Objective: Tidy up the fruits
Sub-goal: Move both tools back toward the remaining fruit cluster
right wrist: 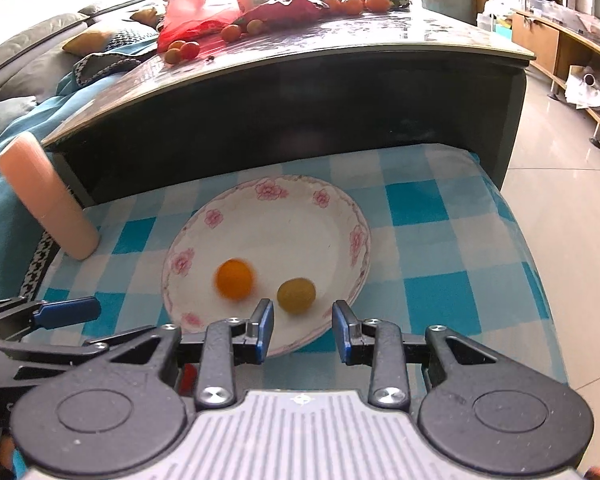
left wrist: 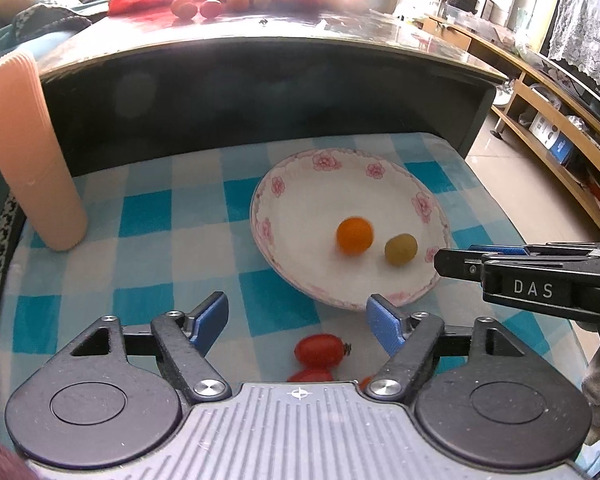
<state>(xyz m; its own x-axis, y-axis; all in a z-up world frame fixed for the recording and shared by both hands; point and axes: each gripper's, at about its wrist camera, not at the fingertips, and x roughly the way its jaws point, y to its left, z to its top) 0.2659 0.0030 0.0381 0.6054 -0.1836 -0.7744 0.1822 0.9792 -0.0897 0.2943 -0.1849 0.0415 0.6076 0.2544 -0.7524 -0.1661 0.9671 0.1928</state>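
Note:
A white plate with pink flowers (left wrist: 320, 196) (right wrist: 280, 228) sits on a blue checked cloth (left wrist: 140, 240). An orange fruit (left wrist: 355, 235) (right wrist: 235, 279) and a green one (left wrist: 401, 249) (right wrist: 296, 295) lie in it, apart from each other. My left gripper (left wrist: 298, 308) is open above the plate's near rim. Two red tomatoes (left wrist: 320, 351) lie on the cloth below it, untouched. My right gripper (right wrist: 303, 312) hovers over the plate's near edge close to the green fruit, jaws apart with nothing between them. Seen from the left wrist, the right gripper (left wrist: 460, 261) reaches in from the right.
A peach ribbed cylinder (left wrist: 32, 152) (right wrist: 48, 208) stands at the cloth's far left. A dark table (left wrist: 260, 80) rises behind the plate, with a red bag (right wrist: 204, 12) and several small fruits (left wrist: 204, 6) on top. Tiled floor (right wrist: 560, 160) and shelves lie right.

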